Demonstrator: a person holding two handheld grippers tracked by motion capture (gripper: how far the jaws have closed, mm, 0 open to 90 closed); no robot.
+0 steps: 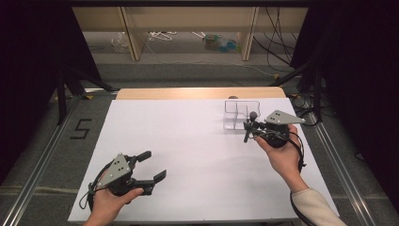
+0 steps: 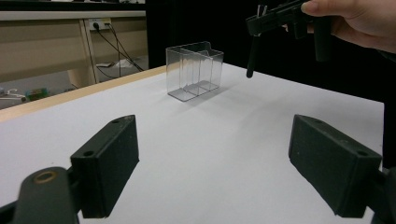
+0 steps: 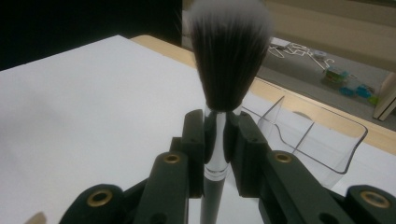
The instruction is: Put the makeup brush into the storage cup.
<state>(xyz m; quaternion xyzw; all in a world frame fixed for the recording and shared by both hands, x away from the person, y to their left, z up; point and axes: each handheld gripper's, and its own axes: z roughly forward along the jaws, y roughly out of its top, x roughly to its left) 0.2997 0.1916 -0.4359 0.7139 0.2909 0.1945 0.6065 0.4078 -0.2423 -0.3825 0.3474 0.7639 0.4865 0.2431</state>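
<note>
Nearest the high view's camera, at about 7 o'clock on the white worktop, the left gripper sits in the person's left hand, its jaws spread wide with nothing between them. Toward 2 o'clock the right hand carries the right gripper, whose jaws pinch a makeup brush; the brush looks here like a thin dark stick with a rounded dark tip, just at the near right edge of a clear organizer box that stands at the far right of the worktop. From the left gripper view, its own two black jaws rise wide apart at the bottom, bare white worktop between them; the clear organizer box, split by see-through dividers, stands at 12 o'clock, and at 1 o'clock the right gripper hangs above the worktop with the slim black brush handle pointing down from it, clear of the surface and just beside the box. Looking along the right gripper view, the jaws close on the brush's shiny silver ferrule, the black handle running down below them; the head is a dense, flared tuft, black at the base and fading to white tips, held upright, with the organizer box at 3 o'clock just behind.
</note>
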